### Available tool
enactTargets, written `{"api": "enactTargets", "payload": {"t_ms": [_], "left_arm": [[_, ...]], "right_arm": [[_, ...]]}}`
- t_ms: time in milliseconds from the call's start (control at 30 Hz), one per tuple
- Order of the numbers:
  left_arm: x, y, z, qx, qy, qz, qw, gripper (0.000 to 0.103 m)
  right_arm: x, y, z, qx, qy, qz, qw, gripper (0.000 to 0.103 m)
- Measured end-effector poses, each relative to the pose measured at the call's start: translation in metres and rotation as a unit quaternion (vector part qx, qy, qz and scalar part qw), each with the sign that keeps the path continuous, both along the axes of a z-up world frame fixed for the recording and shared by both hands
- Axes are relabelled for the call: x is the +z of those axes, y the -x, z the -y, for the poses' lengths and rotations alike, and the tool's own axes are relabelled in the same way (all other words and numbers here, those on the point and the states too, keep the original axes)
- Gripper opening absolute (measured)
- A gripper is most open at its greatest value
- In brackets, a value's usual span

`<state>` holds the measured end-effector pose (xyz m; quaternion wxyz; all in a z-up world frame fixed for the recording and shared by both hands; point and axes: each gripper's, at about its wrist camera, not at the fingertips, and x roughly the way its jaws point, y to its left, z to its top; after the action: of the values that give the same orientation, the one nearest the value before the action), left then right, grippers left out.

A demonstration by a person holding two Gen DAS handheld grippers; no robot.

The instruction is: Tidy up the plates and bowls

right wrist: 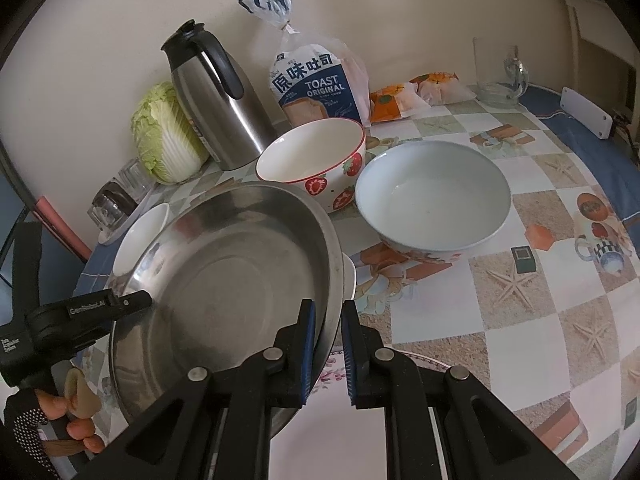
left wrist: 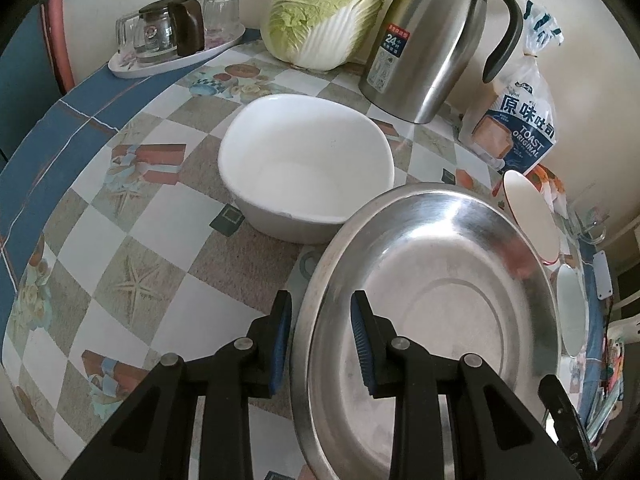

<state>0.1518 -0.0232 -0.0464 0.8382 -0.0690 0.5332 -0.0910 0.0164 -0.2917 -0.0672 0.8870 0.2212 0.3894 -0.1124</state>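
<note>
A steel dish [left wrist: 436,300] is held tilted above the table between both grippers. My left gripper [left wrist: 322,340] straddles its left rim with a visible gap between the pads. My right gripper [right wrist: 328,344] straddles its right rim [right wrist: 334,264], pads close on either side. A white squarish bowl [left wrist: 304,164] sits beyond the dish on the left. A strawberry bowl [right wrist: 316,164] and a wide white bowl [right wrist: 434,196] stand behind and to the right. A floral white plate [right wrist: 332,420] lies under the right gripper.
A steel thermos jug [right wrist: 212,100], a cabbage [left wrist: 324,12], a toast bag [right wrist: 316,80], snack packets [right wrist: 416,94], a glass mug [right wrist: 498,72] and a tray of glasses [left wrist: 176,32] line the back. A white box [right wrist: 586,112] sits at the right edge.
</note>
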Motion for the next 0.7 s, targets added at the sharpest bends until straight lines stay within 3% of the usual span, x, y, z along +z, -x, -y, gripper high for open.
{"api": "enactTargets", "payload": {"t_ms": [267, 400, 467, 567, 633, 700], "left_arm": [[0.018, 0.005, -0.004, 0.001, 0.008, 0.005, 1.0, 0.033], [0.027, 0.013, -0.003, -0.006, 0.012, 0.012, 0.9998, 0.046], [0.03, 0.017, -0.002, -0.011, 0.013, 0.014, 0.9998, 0.049], [0.033, 0.024, 0.0, -0.013, 0.001, 0.025, 0.9996, 0.072], [0.033, 0.03, 0.0, -0.012, -0.002, 0.029, 0.9995, 0.074], [0.033, 0.035, 0.0, -0.008, -0.007, 0.031, 0.9994, 0.084]], "right_arm": [[0.01, 0.006, 0.004, -0.012, 0.013, -0.001, 1.0, 0.018], [0.017, 0.01, 0.003, -0.017, 0.022, -0.004, 1.0, 0.019], [0.019, 0.012, 0.001, -0.018, 0.026, -0.009, 0.999, 0.028], [0.021, 0.015, -0.002, -0.018, 0.03, -0.011, 0.999, 0.043], [0.024, 0.017, -0.006, -0.013, 0.035, -0.011, 0.999, 0.049], [0.027, 0.02, -0.011, -0.008, 0.042, -0.009, 0.999, 0.062]]}}
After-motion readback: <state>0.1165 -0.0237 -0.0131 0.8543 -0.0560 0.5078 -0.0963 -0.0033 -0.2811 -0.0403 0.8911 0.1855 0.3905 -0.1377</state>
